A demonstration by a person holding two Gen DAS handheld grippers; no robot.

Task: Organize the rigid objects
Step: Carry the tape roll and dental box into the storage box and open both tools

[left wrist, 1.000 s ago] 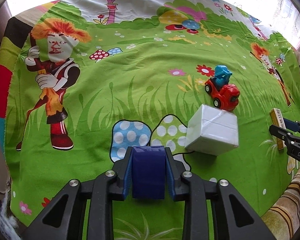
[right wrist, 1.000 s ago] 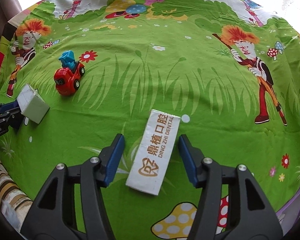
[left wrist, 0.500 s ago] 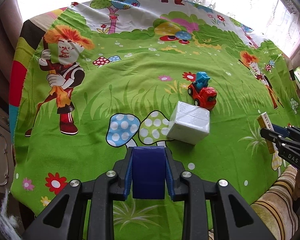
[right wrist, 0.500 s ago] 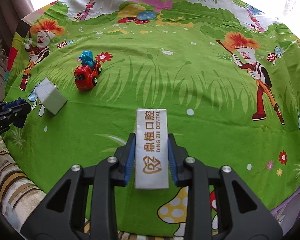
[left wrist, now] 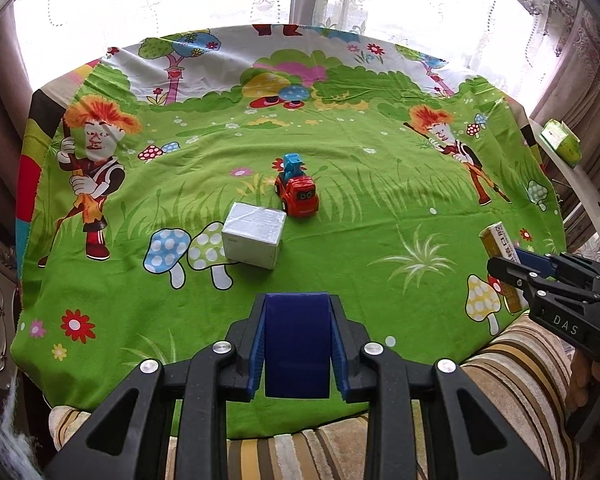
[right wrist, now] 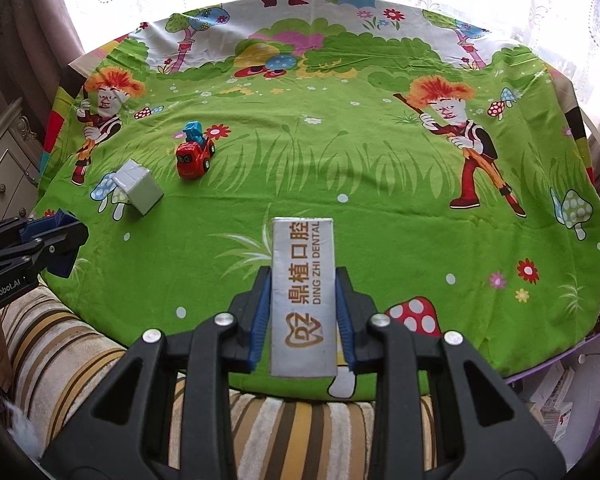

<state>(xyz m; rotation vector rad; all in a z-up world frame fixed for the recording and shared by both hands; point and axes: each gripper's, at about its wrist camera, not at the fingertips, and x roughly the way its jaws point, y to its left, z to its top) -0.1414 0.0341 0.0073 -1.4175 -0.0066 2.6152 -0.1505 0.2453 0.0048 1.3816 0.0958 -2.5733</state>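
Observation:
My left gripper (left wrist: pixel 297 316) is shut on a dark blue block (left wrist: pixel 296 344), held above the near edge of the green cartoon cloth (left wrist: pixel 340 264). My right gripper (right wrist: pixel 302 284) is shut on a long white box printed DING ZHI DENTAL (right wrist: pixel 303 296), also lifted over the near edge. On the cloth lie a white box (left wrist: pixel 254 234) and, just behind it, a red toy car with a blue top (left wrist: pixel 296 192). The same white box (right wrist: pixel 138 188) and toy car (right wrist: pixel 194 154) appear at the left in the right wrist view. Each gripper shows at the side of the other's view.
A striped cushion (left wrist: pixel 512 364) lies under the cloth's near edge. A green packet (left wrist: pixel 560 142) rests on a ledge at far right. Curtains and a bright window stand behind the table. A cabinet (right wrist: pixel 4 172) is at the left. Papers (right wrist: pixel 560 396) lie low right.
The right gripper closed on the white dental box and lifted it. Both grippers pulled back and up from the cloth, so the toy car and white box now look farther away.

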